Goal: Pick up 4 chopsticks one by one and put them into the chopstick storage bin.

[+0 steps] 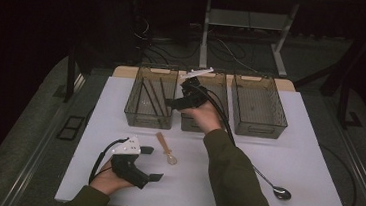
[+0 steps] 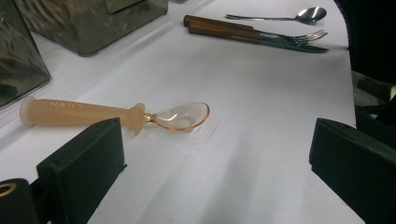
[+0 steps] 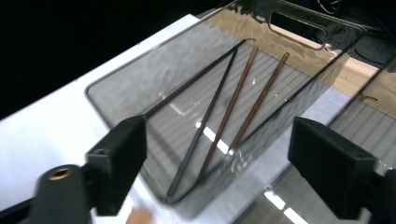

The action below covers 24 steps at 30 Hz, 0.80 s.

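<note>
White desk (image 1: 278, 141) carries the amber spoon (image 2: 116, 113) just in front of your left claw (image 1: 151, 163), jaws apart, so close across its thick handle, while your right claw (image 1: 184, 90), also apart, hangs over the left bin (image 3: 140, 88).

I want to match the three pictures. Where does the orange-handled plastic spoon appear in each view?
High view: the orange-handled plastic spoon lies near the table centre, before the bins.
Left gripper view: centre-left, just beyond the left jaw.
Right gripper view: I cannot identify it with certainty.
Shared landmark: the leftmost clear bin, holding the chopsticks.
</note>
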Each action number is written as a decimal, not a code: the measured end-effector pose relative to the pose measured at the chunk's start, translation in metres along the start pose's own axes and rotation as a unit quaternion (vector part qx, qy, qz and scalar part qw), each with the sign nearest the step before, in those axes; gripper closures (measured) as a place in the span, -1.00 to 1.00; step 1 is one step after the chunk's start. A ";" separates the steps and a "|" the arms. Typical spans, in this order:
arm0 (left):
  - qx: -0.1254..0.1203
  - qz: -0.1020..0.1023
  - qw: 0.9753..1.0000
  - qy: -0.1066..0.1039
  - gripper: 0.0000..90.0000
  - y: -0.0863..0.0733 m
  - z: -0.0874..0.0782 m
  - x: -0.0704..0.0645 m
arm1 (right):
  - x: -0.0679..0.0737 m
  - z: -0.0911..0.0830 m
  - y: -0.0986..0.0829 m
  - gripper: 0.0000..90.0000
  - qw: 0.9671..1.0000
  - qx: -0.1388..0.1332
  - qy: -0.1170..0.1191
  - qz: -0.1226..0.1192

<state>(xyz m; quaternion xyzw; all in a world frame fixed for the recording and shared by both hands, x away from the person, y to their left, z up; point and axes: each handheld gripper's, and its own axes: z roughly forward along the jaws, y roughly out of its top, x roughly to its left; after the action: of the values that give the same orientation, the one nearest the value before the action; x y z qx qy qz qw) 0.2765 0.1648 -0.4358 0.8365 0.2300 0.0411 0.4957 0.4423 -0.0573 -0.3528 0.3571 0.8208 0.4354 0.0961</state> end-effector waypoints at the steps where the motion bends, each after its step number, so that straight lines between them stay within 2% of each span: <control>1: -0.001 -0.001 1.000 0.000 -0.95 0.000 0.000 0.000 | 0.000 -0.004 -0.002 -0.63 1.000 -0.001 0.000 -0.004; 4: 0.003 0.001 1.000 0.000 -0.95 0.000 0.000 0.001 | -0.001 -0.016 -0.007 -0.74 1.000 -0.002 -0.003 -0.009; 6: 0.007 0.004 1.000 0.001 -0.95 0.000 0.000 0.001 | -0.003 -0.024 -0.011 -0.74 1.000 -0.004 -0.005 -0.009; 8: 0.005 0.000 1.000 0.001 -0.95 0.000 0.001 0.000 | -0.004 -0.032 -0.017 -0.74 1.000 -0.003 -0.013 -0.020; 12: 0.004 -0.003 1.000 0.001 -0.95 -0.001 0.001 0.000 | -0.008 -0.049 -0.030 -0.78 1.000 -0.003 0.007 -0.025; 13: 0.007 0.002 1.000 0.001 -0.95 -0.001 0.000 0.000 | -0.008 -0.053 -0.034 -0.78 1.000 -0.002 0.005 -0.030; 24: 0.005 -0.004 1.000 0.006 -0.95 -0.002 0.001 0.000 | -0.019 -0.101 -0.069 -0.78 0.999 -0.013 0.010 -0.037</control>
<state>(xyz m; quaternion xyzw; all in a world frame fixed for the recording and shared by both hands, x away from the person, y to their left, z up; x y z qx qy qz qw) 0.2764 0.1647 -0.4376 0.8379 0.2368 0.0428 0.4900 0.3741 -0.1601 -0.3486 0.3210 0.8283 0.4463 0.1083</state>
